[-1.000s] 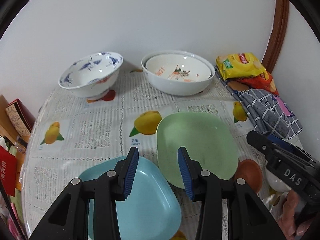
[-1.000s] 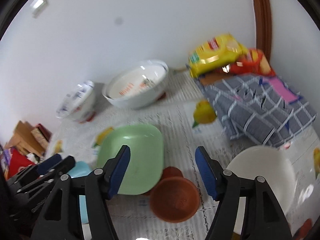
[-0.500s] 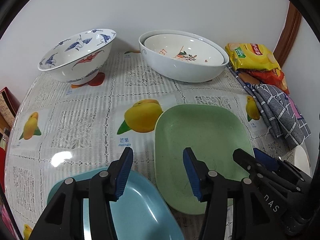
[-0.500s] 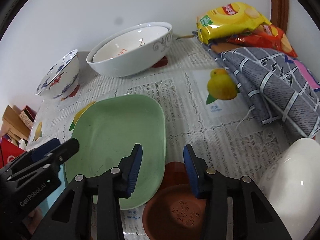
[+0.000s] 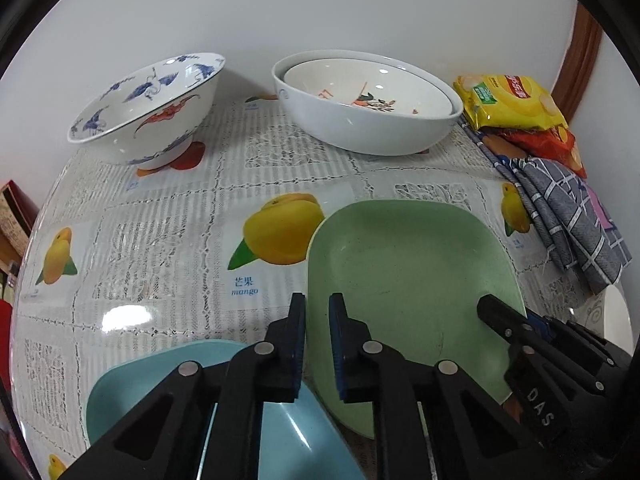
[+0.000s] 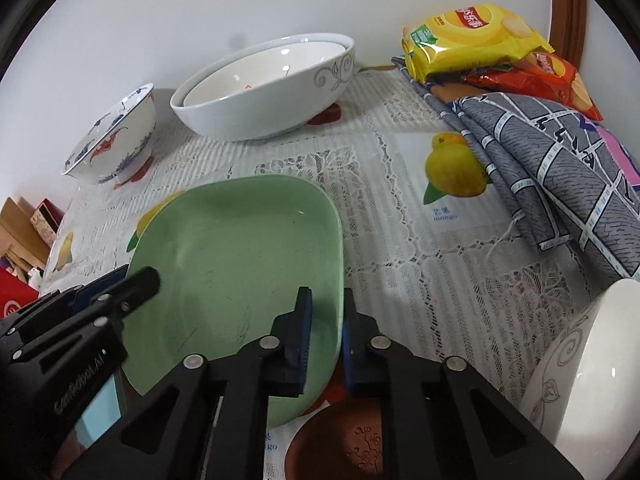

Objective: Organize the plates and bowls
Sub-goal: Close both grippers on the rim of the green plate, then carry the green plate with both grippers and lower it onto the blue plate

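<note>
Left wrist view: left gripper [image 5: 317, 312] has just clamped onto the left rim of the green plate [image 5: 404, 256], above the blue plate [image 5: 132, 380].
Right wrist view: right gripper [image 6: 326, 312] has just closed, pinching the plate's right rim.
Plate: on the mango-print tablecloth [image 6: 420, 264], overlapping the brown bowl [image 6: 340, 440].

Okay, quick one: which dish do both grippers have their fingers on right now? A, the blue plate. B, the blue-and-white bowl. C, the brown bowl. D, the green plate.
D: the left gripper is clamped over the near left rim of the green plate and the right gripper over its near right rim.
</note>
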Demonstrator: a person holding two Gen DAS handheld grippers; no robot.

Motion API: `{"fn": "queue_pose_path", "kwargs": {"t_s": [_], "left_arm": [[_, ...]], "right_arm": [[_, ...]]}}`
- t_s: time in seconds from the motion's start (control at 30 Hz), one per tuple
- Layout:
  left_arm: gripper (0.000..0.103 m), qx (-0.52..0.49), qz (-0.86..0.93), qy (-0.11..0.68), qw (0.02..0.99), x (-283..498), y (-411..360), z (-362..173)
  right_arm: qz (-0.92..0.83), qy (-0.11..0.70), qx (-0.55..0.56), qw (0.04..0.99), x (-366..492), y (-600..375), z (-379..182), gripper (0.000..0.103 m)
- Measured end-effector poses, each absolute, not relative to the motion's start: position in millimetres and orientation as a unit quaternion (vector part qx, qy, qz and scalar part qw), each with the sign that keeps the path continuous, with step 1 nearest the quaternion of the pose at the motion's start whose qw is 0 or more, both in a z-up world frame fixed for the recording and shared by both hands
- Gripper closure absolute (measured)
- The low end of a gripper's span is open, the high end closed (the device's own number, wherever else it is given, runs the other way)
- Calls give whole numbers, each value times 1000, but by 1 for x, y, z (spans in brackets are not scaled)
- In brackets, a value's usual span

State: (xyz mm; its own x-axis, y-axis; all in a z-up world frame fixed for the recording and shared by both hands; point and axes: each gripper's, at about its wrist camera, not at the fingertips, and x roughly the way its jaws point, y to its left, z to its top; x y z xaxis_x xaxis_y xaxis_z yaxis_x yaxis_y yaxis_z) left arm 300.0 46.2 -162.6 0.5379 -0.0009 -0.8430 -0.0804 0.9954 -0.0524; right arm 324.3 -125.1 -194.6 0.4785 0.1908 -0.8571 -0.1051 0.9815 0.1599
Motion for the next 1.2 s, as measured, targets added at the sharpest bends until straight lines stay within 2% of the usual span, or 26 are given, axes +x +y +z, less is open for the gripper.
{"fn": "queue_pose_path", "kwargs": {"t_s": [0.17,0.63,1.2], "left_arm": [[94,-46,24,471,881,294,49,-151],[94,-48,40,449,891,243,47,-110],[94,-69,56,428,900,161,60,-83]], "right_arm": [[91,485,61,868,319,-131,-180,97],[115,462,102,873,280,-143,-143,99],[162,424,73,888,213,-135,-98,99]]}}
